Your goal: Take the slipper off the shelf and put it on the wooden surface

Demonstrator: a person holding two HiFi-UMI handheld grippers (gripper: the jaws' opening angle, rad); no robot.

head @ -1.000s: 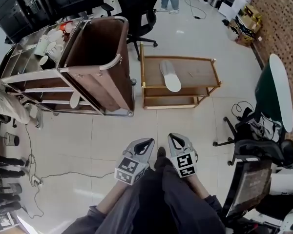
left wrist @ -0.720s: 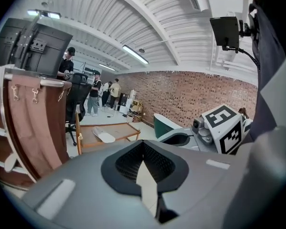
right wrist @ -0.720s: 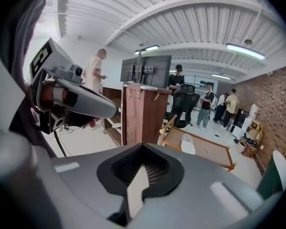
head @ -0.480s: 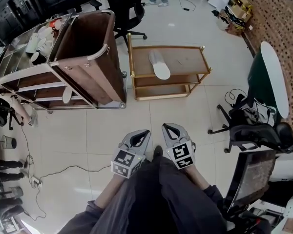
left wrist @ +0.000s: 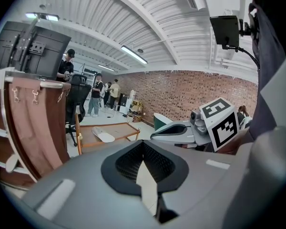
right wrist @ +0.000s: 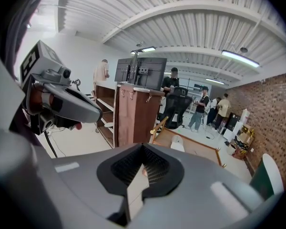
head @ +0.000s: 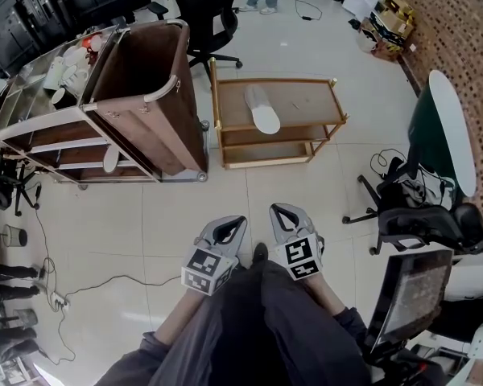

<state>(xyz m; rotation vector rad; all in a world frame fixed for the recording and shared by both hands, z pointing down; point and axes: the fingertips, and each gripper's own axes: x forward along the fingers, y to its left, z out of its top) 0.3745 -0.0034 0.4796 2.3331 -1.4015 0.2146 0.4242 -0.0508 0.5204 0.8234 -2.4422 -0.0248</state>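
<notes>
Standing on the floor well back from the furniture. Left hand-held gripper [head: 228,232] and right hand-held gripper [head: 288,222] are side by side, low in front of us. Both have their jaws together with nothing between them.

Slipper [head: 262,108] lies flat on the tabletop [head: 310,103] of the low wooden trolley, towards its left end, with one tip close to the front rail. By the look of it, that one is already placed.

On a middle shelf of the service cart [head: 157,147], to the left, sits a pale oval [head: 110,158]. We take it for another slipper but cannot confirm from here. If so, the job is not finished.

Risks as we see them:
- A cable [head: 88,284] trails over the floor at our left. It could catch a foot if we walk to the cart's shelf side.
- The shelf slot is narrow between rails. Going in at an angle could knock a hand-held gripper against the frame, or push the oval deeper.
- The jaws are closed. If we arrive that way we will nudge the oval, not grasp it.
- The oval looks thin and probably soft. A pinch at its edge may slip and drop it on the way over.
- A careless set-down could push the slipper off over the rail beside its tip.
</notes>
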